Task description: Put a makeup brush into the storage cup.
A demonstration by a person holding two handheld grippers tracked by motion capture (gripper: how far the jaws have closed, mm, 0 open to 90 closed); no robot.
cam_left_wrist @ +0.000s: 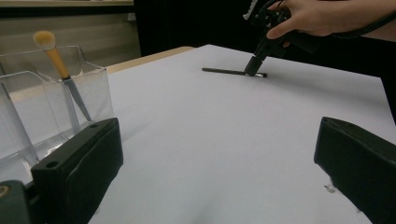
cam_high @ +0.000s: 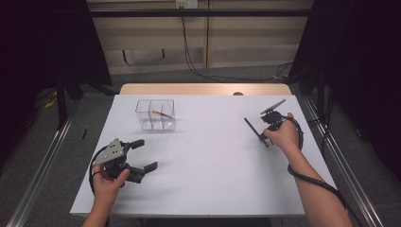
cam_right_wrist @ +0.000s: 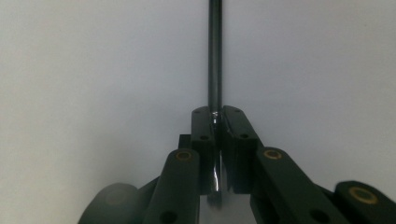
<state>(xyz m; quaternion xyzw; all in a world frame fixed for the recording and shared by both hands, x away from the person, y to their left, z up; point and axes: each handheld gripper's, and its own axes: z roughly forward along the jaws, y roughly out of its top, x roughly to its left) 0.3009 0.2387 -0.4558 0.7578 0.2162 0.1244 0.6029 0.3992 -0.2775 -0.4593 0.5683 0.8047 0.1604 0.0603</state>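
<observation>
A thin black stick (cam_high: 251, 127) lies flat on the white table (cam_high: 208, 161) at the right. My right gripper (cam_high: 265, 139) points down at its near end and is shut on it. In the right gripper view the two pads (cam_right_wrist: 204, 126) press on the stick (cam_right_wrist: 215, 56), which runs straight away from them. My left gripper (cam_high: 147, 154) rests at the front left, open with nothing between its jaws. From the left gripper view (cam_left_wrist: 215, 182) I see the right gripper (cam_left_wrist: 252, 69) pinching the stick (cam_left_wrist: 224, 71) far across the table.
A clear box with compartments (cam_high: 155, 122) stands at the back left. A brush with an orange handle (cam_high: 161, 113) leans inside it, bristles up (cam_left_wrist: 44, 39). A wooden strip (cam_high: 203, 89) runs along the table's far edge. Metal rails flank both sides.
</observation>
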